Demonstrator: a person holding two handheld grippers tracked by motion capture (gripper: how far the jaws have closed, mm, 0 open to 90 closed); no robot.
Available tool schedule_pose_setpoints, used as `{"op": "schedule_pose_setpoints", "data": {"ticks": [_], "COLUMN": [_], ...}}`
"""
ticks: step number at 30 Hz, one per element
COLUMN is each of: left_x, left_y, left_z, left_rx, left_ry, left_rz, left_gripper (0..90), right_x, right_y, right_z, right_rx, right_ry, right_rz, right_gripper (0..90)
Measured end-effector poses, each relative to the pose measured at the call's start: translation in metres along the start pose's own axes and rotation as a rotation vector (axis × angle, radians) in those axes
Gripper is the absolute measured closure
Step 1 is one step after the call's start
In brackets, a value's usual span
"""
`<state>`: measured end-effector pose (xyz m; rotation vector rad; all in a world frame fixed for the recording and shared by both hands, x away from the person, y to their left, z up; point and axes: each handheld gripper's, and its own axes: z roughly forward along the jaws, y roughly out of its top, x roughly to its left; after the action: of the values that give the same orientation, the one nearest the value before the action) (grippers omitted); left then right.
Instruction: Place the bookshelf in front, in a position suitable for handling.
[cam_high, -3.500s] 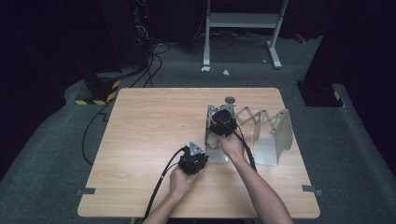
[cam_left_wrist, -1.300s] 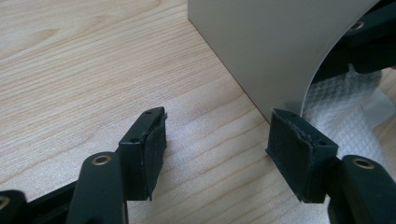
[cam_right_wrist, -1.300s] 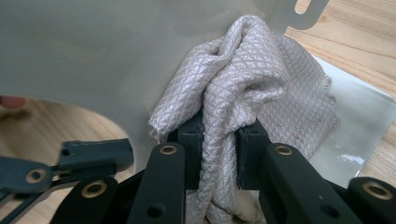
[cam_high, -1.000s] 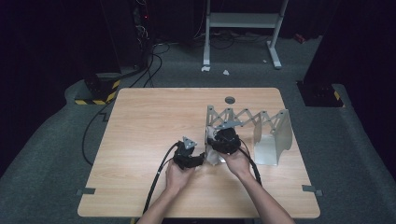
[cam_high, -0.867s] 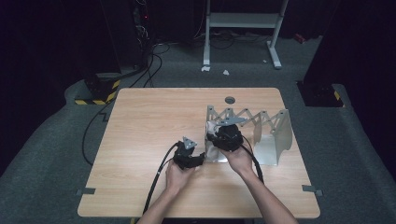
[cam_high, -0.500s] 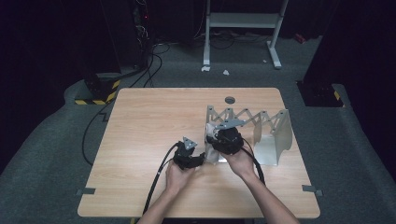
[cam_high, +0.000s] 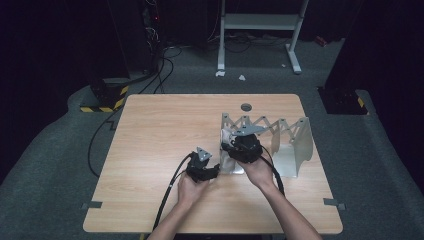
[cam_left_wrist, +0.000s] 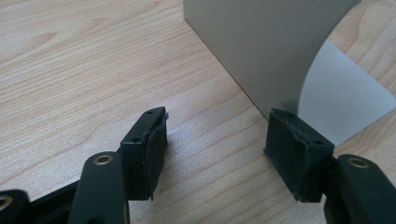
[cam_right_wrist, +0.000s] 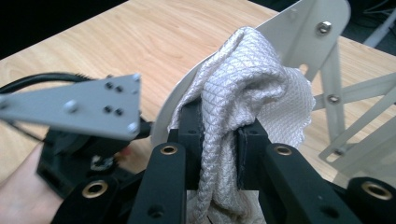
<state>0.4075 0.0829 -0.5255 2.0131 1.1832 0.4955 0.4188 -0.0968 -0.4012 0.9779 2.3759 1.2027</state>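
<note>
My right gripper (cam_right_wrist: 219, 140) pinches the white cloth (cam_right_wrist: 252, 84) against the metal rack (cam_high: 292, 142); my left gripper (cam_left_wrist: 215, 144) spread wide, holding nothing, beside the rack's end plate (cam_left_wrist: 266, 46).

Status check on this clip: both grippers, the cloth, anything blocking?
Right gripper shut on the white cloth, held against the metal rack's end plate. Left gripper open, empty, low over the table beside that plate. Nothing blocking.

No text, label, brand, number or sign can be read anywhere in these views; yellow-and-black hazard striping (cam_high: 102, 107) is seen on the floor beyond the desk's far-left corner.
</note>
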Motion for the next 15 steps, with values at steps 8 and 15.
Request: {"op": "schedule_pose_setpoints", "data": {"ticks": [8,15], "left_x": [0.0,0.0], "left_y": [0.0,0.0], "left_z": [0.0,0.0], "left_rx": [-0.002,-0.006], "left_ry": [-0.002,-0.006], "left_rz": [0.002,-0.006], "left_gripper": [38.7,38.3], "right_x": [-0.007,-0.009], "right_y": [-0.009,0.002], "right_z": [0.025,0.018], "right_rx": [0.099,0.056], "right_ry": [-0.019,-0.039], "right_rz": [0.021,0.025], "right_gripper": [76.6,76.2]}}
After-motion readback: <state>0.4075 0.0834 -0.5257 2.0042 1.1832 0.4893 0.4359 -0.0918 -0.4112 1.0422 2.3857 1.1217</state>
